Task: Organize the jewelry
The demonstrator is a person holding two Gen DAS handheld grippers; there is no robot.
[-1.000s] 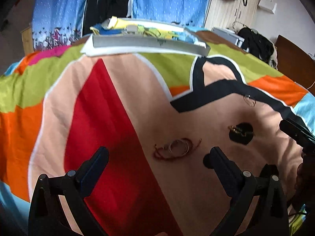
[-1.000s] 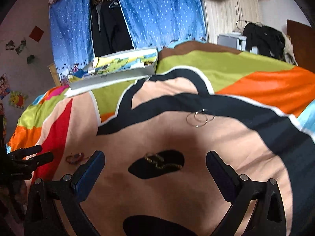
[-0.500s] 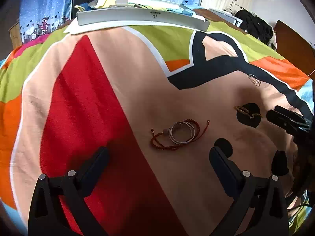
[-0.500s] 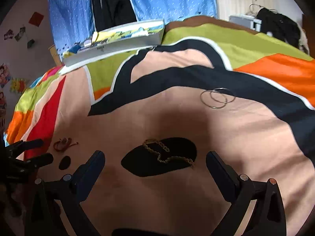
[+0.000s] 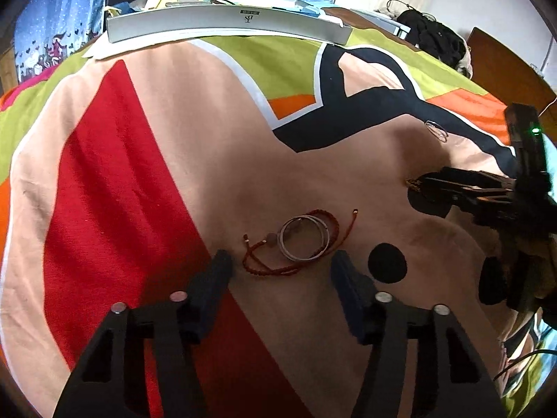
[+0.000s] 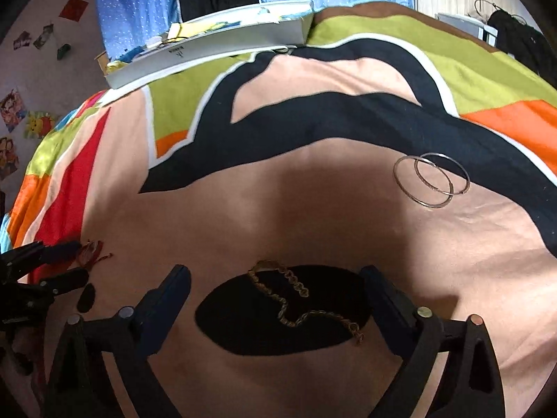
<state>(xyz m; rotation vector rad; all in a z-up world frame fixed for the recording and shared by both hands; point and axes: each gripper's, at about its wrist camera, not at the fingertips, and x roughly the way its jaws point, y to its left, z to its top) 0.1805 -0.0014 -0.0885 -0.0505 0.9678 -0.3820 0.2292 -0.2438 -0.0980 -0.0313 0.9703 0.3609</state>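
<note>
A red cord bracelet (image 5: 275,268) with silver bangles (image 5: 304,235) lying on it rests on the colourful bedspread (image 5: 156,146). My left gripper (image 5: 282,264) is open, its fingers straddling the near edge of this pile. A gold chain (image 6: 299,296) lies on a black patch of the spread, and my right gripper (image 6: 275,282) is open around it, low over the fabric. Two thin silver hoops (image 6: 431,179) overlap farther right. In the left wrist view the right gripper (image 5: 452,191) shows at the right edge, covering most of the gold chain (image 5: 412,184).
A long white box (image 5: 226,24) holding papers and small items lies across the far edge of the bed, also seen as the box (image 6: 209,48). Blue curtains, dark clothes, a wardrobe and a wooden headboard (image 5: 504,69) stand behind. Posters (image 6: 14,111) hang on the left wall.
Both grippers have dropped and moved forward. The left now frames the red bracelet and bangles with narrower jaws; the right now frames the gold chain.
</note>
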